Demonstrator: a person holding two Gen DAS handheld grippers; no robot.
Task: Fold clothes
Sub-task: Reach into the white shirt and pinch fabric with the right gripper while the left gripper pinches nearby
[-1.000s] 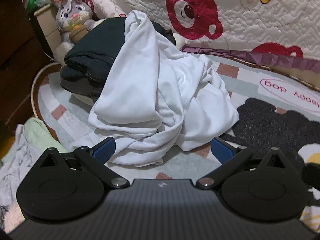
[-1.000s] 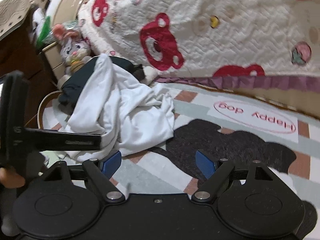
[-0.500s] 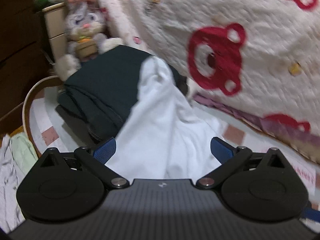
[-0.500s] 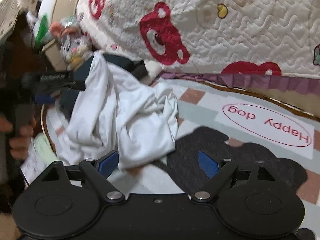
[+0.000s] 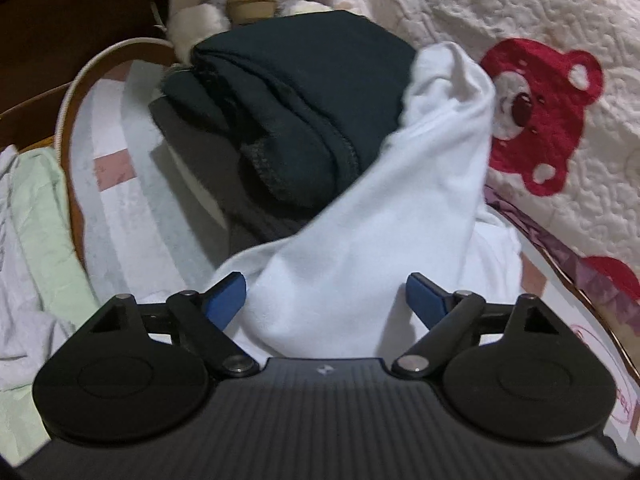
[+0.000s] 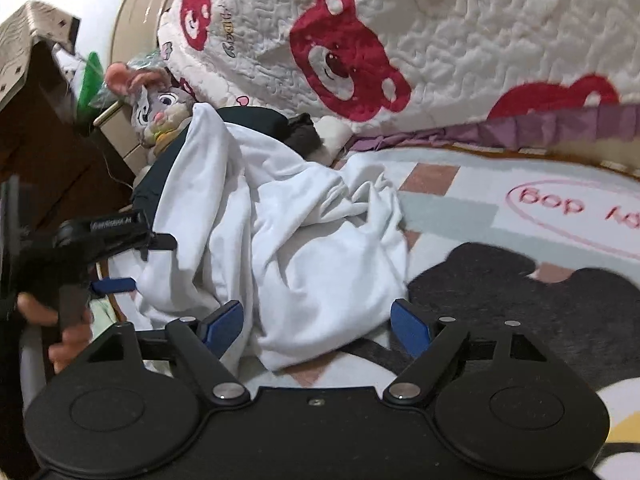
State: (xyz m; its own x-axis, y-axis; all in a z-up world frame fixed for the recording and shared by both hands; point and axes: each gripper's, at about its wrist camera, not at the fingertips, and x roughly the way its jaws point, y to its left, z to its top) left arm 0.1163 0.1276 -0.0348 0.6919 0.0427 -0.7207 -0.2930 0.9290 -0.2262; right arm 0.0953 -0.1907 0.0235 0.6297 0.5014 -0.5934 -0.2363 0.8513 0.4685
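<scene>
Quilted cream bedding (image 6: 460, 52) with red bears rises beyond both our claws, and the patterned rug (image 6: 460, 208) spreads under them. Ahead of our left gripper (image 5: 324, 298) sits a stack of dark folded clothes (image 5: 304, 120), and the white garment (image 5: 380, 240) drapes from its right edge down into the gap between our wide-spread blue fingertips (image 5: 226, 294), which grip nothing. Our right gripper (image 6: 318, 324) is equally wide open and empty, with the same crumpled white cloth lying just ahead, its lower fold reaching between the fingers. Farther off to the left sits a plush rabbit (image 6: 156, 108).
</scene>
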